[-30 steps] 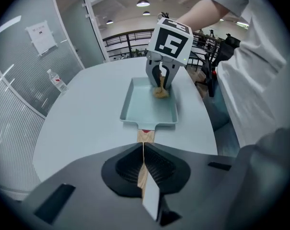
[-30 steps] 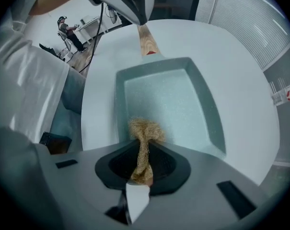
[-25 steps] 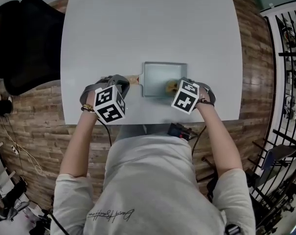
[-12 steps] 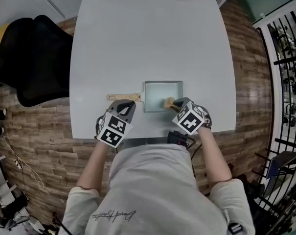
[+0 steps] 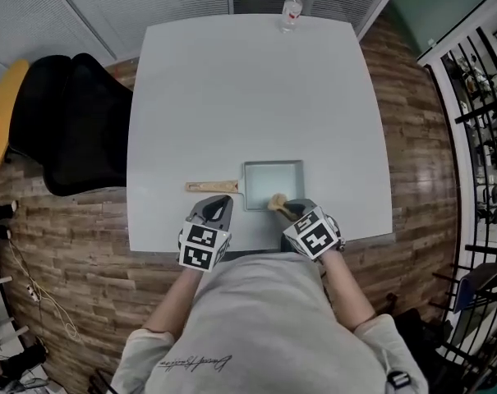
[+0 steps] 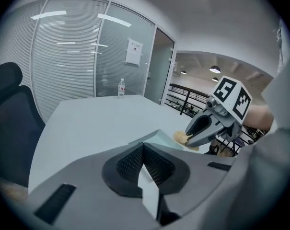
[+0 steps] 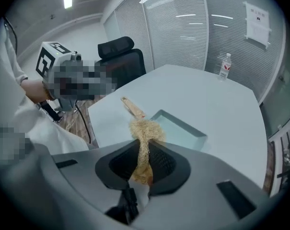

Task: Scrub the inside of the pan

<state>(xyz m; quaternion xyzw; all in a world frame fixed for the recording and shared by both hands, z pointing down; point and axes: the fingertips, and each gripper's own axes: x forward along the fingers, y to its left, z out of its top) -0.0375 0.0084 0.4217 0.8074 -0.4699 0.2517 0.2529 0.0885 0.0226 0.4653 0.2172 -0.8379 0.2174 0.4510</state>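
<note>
While the right gripper (image 5: 287, 210) pinches the straw-coloured scrubber (image 7: 145, 131) tight between its fingers (image 7: 168, 163), the tuft pokes out past the fingertips, over the near edge of the pan (image 5: 273, 175) just ahead. The left gripper (image 5: 216, 206), jaws pressed together on nothing, hangs just short of the wooden handle (image 5: 211, 186). Best play, I'd say: clamp that handle first, then press the tuft flat and sweep the floor, corners included, or the pan may skate.
</note>
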